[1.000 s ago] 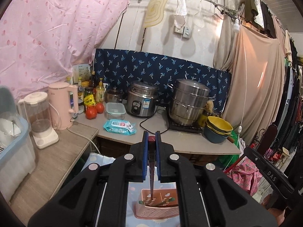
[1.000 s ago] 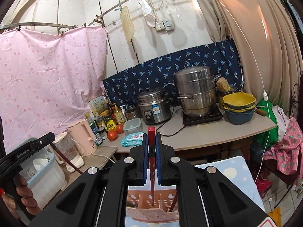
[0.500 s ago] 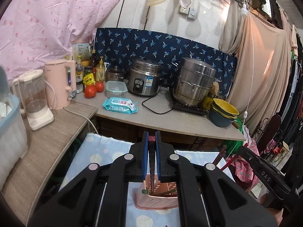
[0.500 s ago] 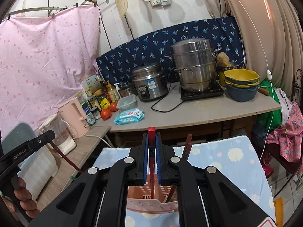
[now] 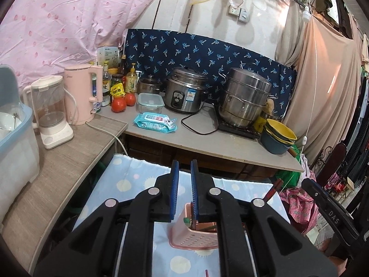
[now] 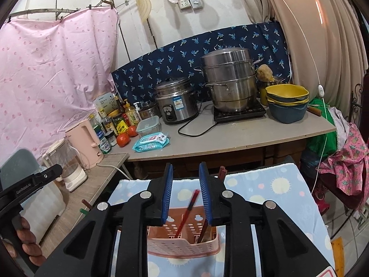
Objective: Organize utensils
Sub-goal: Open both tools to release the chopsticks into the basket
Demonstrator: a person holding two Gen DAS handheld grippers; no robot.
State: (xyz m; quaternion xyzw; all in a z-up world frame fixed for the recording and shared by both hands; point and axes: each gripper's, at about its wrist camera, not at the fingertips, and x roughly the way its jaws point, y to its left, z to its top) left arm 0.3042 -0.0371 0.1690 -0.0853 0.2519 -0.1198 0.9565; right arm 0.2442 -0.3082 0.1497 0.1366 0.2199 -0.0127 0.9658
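Note:
A pink perforated basket (image 6: 184,247) stands on a table with a blue sun-patterned cloth (image 6: 276,184), and brown chopsticks lean in it. My right gripper (image 6: 186,168) hovers just above it with its jaws opening. A red chopstick (image 6: 191,205) is blurred between the pads, touching neither, its lower end inside the basket. My left gripper (image 5: 184,164) is over the same basket (image 5: 196,240). Its jaws are opening a little and the gap is empty. Chopsticks (image 5: 205,227) lie in the basket below it.
A counter (image 5: 230,143) behind the table carries a rice cooker (image 5: 184,94), a steamer pot (image 5: 244,101), stacked bowls (image 5: 279,136), a wipes pack (image 5: 155,122) and tomatoes. On the left side counter stand a pink kettle (image 5: 80,97), a blender (image 5: 50,115) and a dish box (image 5: 13,143).
Both grippers sank toward the basket. Each was shut on a chopstick; both jaws have now parted. The red chopstick is slipping down into the basket, and the left gripper's gap is empty.

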